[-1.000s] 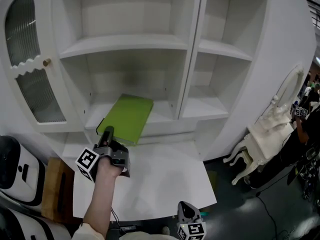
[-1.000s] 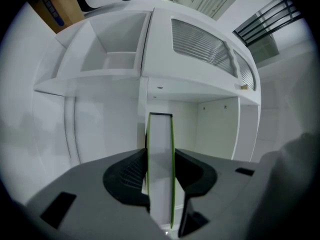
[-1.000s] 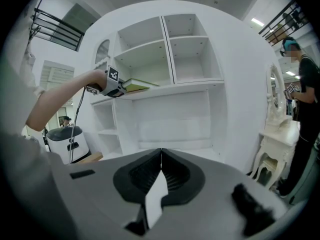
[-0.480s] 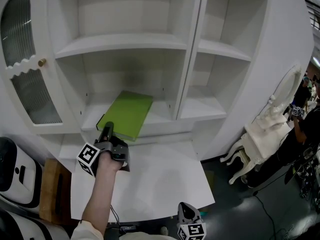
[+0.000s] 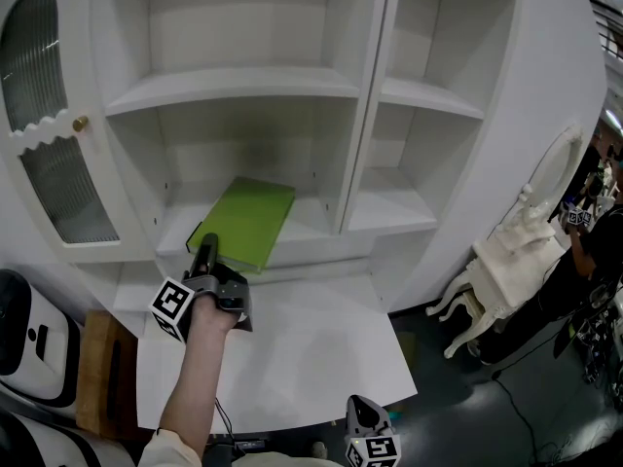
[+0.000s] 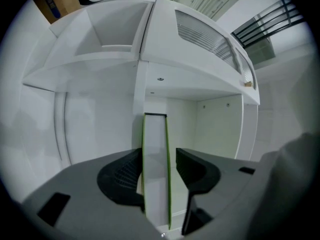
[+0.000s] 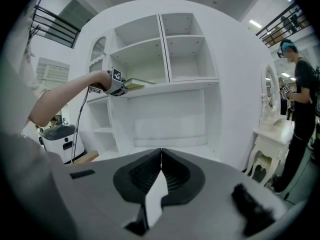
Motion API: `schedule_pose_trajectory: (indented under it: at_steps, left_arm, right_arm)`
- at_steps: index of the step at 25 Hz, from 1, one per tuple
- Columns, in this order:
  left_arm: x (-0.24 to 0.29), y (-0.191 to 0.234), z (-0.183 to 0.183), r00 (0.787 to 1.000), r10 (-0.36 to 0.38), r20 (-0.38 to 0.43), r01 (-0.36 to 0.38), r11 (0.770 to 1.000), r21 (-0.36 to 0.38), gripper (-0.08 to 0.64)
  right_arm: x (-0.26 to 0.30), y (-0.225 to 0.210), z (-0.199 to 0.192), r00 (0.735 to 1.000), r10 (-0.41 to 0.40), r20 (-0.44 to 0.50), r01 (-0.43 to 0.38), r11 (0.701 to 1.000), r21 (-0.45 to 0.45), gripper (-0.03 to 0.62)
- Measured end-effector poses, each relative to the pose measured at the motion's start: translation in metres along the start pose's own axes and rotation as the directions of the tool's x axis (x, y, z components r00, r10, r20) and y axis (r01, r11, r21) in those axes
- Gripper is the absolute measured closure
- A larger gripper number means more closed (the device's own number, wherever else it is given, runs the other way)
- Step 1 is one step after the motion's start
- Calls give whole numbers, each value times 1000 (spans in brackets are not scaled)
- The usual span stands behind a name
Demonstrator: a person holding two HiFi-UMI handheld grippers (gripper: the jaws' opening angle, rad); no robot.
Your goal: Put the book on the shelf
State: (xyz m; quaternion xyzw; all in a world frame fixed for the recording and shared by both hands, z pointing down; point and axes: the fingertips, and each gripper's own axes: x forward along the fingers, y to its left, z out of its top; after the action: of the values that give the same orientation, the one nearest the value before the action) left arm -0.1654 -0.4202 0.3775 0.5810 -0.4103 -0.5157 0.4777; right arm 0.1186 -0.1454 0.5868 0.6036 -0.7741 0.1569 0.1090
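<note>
Open along shelf (image 5: pixel 316 230) right edge, between flat green book (image 5: pixel 243 224) and divider (image 5: pixel 354 154). Capped overhead by upper board (image 5: pixel 224 84).

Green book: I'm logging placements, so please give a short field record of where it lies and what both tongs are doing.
Object: green book, lying flat
Place: lower shelf, left compartment
Left tongs: at the book's near edge, jaws opening, book between them, gap on one side
Right tongs: low, away from the shelf, jaws together, nothing held
Task state: book on shelf, release under way

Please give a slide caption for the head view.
Left gripper opening its jaws around the book, flat on the shelf.
</note>
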Motion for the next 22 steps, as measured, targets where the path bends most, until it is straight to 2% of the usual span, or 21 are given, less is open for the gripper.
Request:
schedule_pose_trajectory:
  at_steps: [4, 9, 22]
  left_arm:
    - [-3, -9, 2, 999, -31, 12, 31, 1000, 7, 296]
    - [-10, -12, 6, 999, -31, 20, 30, 999, 24, 264]
    - [-36, -8, 14, 1000, 8, 27, -9, 1000, 29, 255]
  right_arm:
    - [-3, 2, 0, 1000, 2, 3, -2, 1000, -1, 580]
    - [-6, 4, -2, 1000, 10, 1, -10, 1000, -4, 578]
    - [-15, 15, -7, 999, 35, 1, -35, 999, -17, 578]
